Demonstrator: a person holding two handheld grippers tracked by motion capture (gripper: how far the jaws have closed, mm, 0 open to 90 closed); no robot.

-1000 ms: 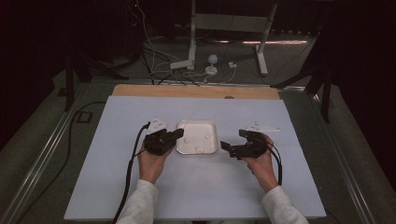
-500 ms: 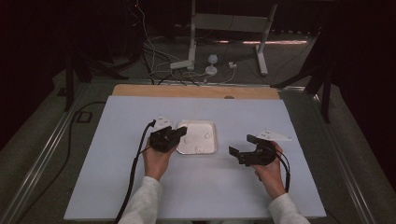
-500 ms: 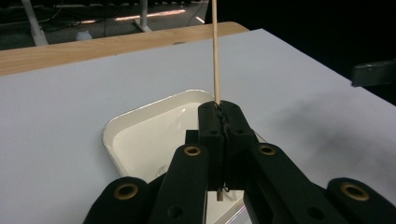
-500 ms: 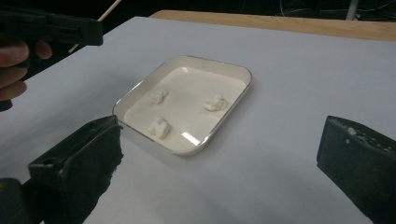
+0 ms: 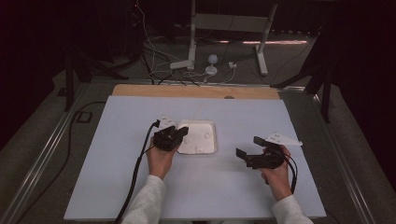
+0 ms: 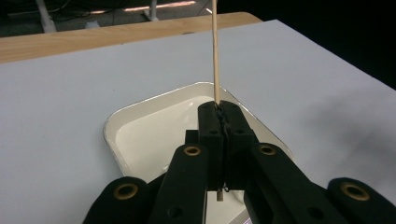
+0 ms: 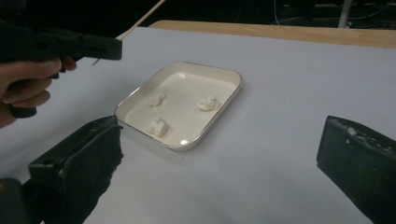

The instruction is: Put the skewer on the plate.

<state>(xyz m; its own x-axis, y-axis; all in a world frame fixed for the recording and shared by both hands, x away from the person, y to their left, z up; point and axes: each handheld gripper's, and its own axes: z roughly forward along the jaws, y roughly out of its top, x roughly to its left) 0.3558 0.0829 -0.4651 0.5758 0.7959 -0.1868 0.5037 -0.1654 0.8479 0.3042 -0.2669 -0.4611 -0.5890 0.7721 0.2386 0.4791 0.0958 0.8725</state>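
So your left gripper is sitting right at the left edge of the white tray, and in the left gripper view the jaws are pinched tight on a thin wooden skewer; the stick runs up out of the jaw tips and off the top of that view, with a short stub poking out below the jaws, over the tray's near rim; from the right gripper view you can see the same skewer slanting up and away behind your left gripper, with your left hand wrapped around the handle; your right gripper is well off to the right of the tray on the bare white bench, jaws spread wide with nothing between them; there looks to be some whitish residue on the inner face of one pad; the tray itself is a shallow rounded-corner rectangle with a shiny rim, lying flat near the middle of the bench; three small white doughy lumps lie inside it, apart from each other, two toward one side and one toward the other; can't tell what the lumps actually are; a strip of bare wood shows along the far edge of the bench
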